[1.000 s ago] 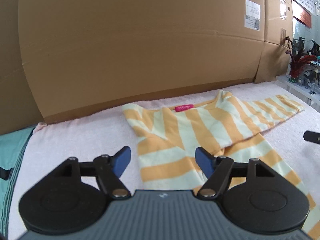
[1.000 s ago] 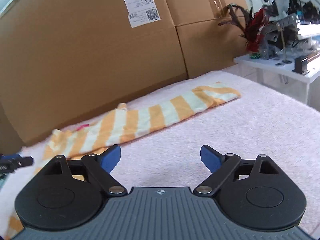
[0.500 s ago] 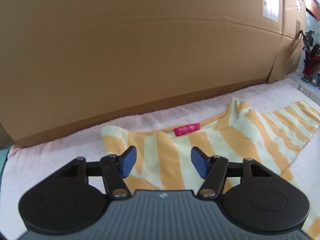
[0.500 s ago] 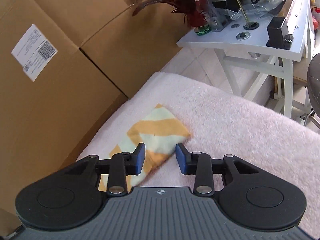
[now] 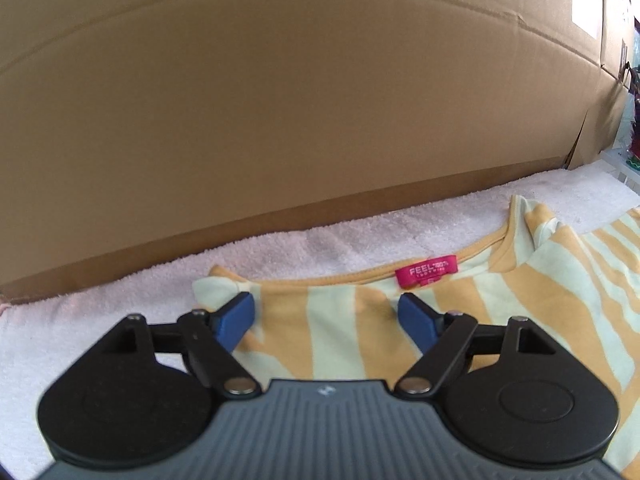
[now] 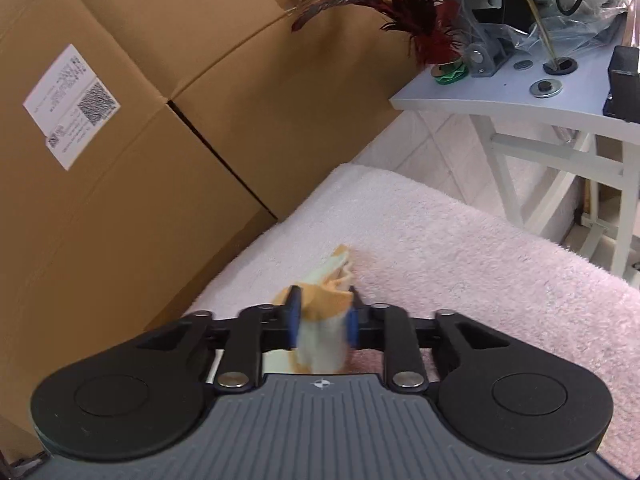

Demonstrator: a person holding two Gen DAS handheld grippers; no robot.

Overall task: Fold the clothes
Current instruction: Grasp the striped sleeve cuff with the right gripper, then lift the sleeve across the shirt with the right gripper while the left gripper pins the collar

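1. Right gripper: blue pads pinched nearly together on a bunched end of the striped shirt, probably a sleeve cuff (fold too crumpled to be sure); soft knit spilling out ahead of the tips and below them.
2. Left gripper: spread wide, holding nothing, blue pads low over the shirt just beneath the neckline.
3. Shirt fabric: broad orange and pale cream stripes, flat across the chest, rumpled at the right shoulder; magenta neck label with small lettering hard to read.
4. Underneath: fluffy pink towel, looped pile, covering the work surface.
5. Behind: smooth brown cardboard boxes, one with a white printed sticker.
6. Off to the right: white side table carrying cluttered hardware and red feathery decoration, partly cut off by the frame edge.
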